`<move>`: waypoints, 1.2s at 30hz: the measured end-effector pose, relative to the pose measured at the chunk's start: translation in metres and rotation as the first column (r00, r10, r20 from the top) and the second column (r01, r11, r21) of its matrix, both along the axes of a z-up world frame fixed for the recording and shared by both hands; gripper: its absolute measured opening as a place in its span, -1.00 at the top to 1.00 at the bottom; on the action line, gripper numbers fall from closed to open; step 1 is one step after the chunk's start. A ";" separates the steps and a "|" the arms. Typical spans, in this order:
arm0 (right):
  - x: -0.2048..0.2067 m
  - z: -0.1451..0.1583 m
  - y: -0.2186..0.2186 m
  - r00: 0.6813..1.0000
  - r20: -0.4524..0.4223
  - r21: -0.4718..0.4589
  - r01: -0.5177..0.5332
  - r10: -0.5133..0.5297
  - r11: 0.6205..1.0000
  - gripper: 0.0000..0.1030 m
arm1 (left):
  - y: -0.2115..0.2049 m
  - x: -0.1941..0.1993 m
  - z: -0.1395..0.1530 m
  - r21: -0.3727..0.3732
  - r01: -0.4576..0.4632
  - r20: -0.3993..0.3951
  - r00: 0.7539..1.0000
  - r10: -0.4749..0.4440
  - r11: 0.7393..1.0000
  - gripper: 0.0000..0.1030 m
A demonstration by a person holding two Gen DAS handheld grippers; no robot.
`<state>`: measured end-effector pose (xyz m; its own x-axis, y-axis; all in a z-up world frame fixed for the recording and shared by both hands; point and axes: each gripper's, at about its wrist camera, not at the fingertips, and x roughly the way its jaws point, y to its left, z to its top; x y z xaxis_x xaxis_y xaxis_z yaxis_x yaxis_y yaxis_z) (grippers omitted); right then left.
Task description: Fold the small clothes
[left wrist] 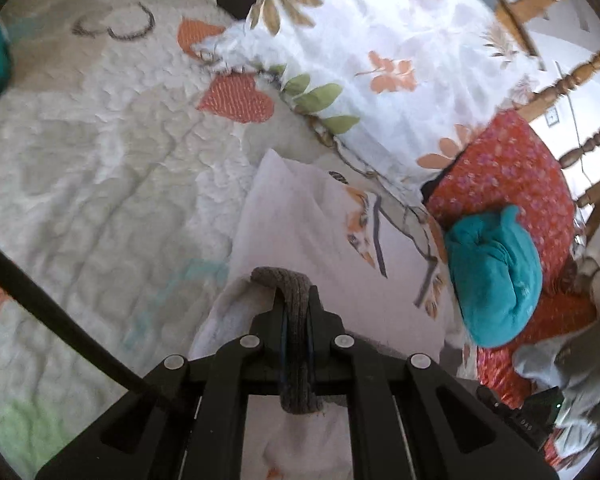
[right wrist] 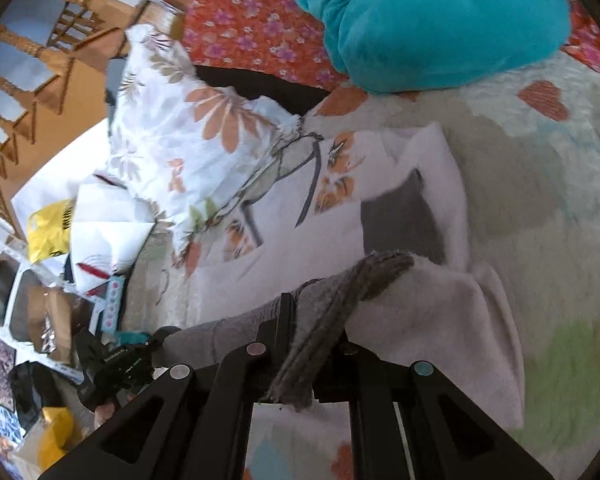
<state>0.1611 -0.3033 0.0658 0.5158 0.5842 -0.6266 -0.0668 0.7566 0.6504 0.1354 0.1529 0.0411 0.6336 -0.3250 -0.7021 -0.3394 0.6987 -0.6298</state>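
Observation:
A small white garment with a grey ribbed band and a fox print (left wrist: 320, 236) lies on the quilted bed cover (left wrist: 100, 160). My left gripper (left wrist: 297, 300) is shut on the grey band (left wrist: 288, 280) at one edge of the garment. My right gripper (right wrist: 316, 312) is shut on the grey band (right wrist: 340, 292) at another part of the same garment (right wrist: 420, 300), with white cloth folded over to its right. The grey inside of the neck (right wrist: 400, 220) shows ahead of the right gripper.
A floral pillow (left wrist: 380, 60) lies beyond the garment. A teal bundle of cloth (left wrist: 496, 276) rests on a red flowered pillow (left wrist: 512, 176). A wooden headboard (left wrist: 572, 80) stands behind. In the right wrist view, clutter and a yellow bag (right wrist: 48, 228) lie beside the bed.

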 end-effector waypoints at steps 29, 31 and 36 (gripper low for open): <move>0.074 0.008 0.064 0.995 0.078 -0.274 -0.039 0.063 0.961 0.08 | 0.034 0.021 0.040 0.179 -0.184 0.030 0.983 0.182 0.966 -0.28; 0.065 0.004 0.099 0.983 0.053 -0.302 -0.151 0.175 0.941 0.45 | 0.041 0.006 0.051 0.207 -0.200 0.048 0.980 0.194 0.958 -0.35; 0.044 -0.005 0.197 0.922 0.037 -0.371 -0.346 0.386 0.861 0.50 | 0.061 -0.019 0.062 0.271 -0.219 0.054 0.976 0.213 0.937 -0.37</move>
